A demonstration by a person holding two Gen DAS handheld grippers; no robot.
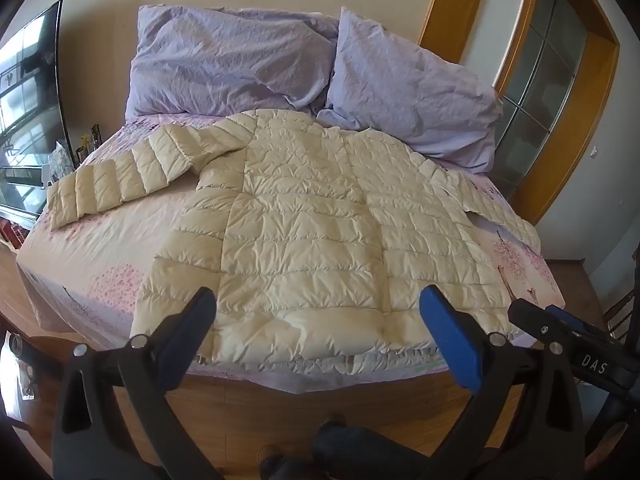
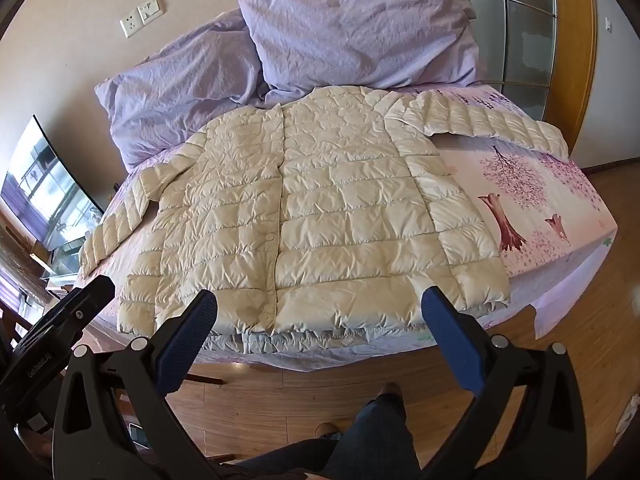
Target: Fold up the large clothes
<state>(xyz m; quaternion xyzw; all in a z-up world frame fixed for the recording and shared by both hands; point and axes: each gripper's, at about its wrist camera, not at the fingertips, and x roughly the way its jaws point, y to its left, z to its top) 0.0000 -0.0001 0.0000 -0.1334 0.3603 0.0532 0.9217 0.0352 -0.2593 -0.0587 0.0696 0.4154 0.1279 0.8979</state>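
Observation:
A cream quilted down jacket (image 1: 312, 224) lies flat, front up, on the bed, both sleeves spread outward; it also shows in the right wrist view (image 2: 320, 208). Its left sleeve (image 1: 120, 176) reaches the bed's left edge and its right sleeve (image 2: 488, 124) lies toward the right edge. My left gripper (image 1: 320, 320) is open and empty, held above the floor just in front of the jacket's hem. My right gripper (image 2: 320, 320) is open and empty at the same distance, beside the left one. The right gripper shows at the right of the left wrist view (image 1: 576, 340).
Two lilac pillows (image 1: 240, 60) (image 2: 360, 36) lean at the head of the bed against the wall. The bed sheet (image 2: 552, 200) has a pink tree print. A TV (image 1: 28, 112) stands left. A wood-framed glass door (image 2: 512, 24) is at right. Wooden floor (image 2: 320, 388) and the person's legs (image 2: 372, 436) lie below.

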